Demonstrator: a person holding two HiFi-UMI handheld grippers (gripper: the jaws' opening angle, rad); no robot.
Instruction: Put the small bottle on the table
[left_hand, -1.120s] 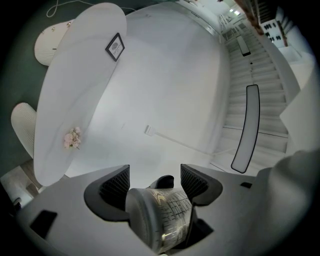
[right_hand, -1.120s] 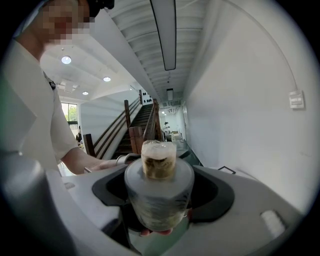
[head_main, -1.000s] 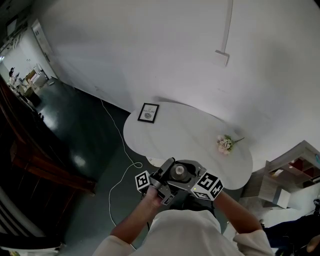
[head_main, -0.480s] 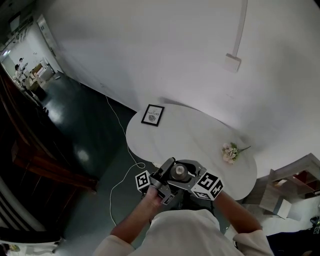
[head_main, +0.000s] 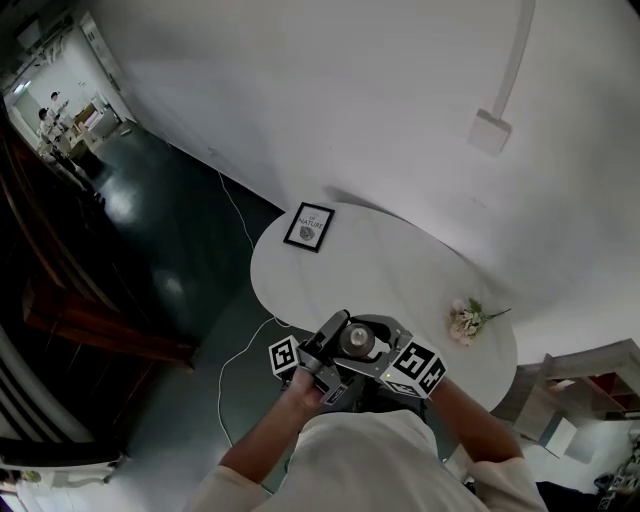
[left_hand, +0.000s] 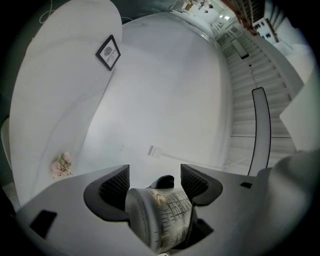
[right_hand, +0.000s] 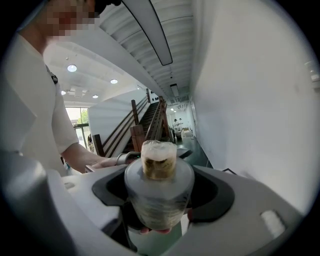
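— Looking for the small bottle (head_main: 357, 341): where is it?

— In the air just off the near edge of the counter (head_main: 380, 270), between both grippers and not resting on it.

— Which way does it point?

— Its long axis is roughly upright, neck up. The left gripper (left_hand: 155, 181) takes it lengthwise, base toward its camera, fingers (left_hand: 114, 186) closed on the body. The right gripper (right_hand: 160, 190) comes from the side, fingers (right_hand: 212, 195) spread wide yet pressing its flanks.

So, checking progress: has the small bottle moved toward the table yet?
No: the small bottle stays at the table's near edge; only the view swung, shifting the table in frame.
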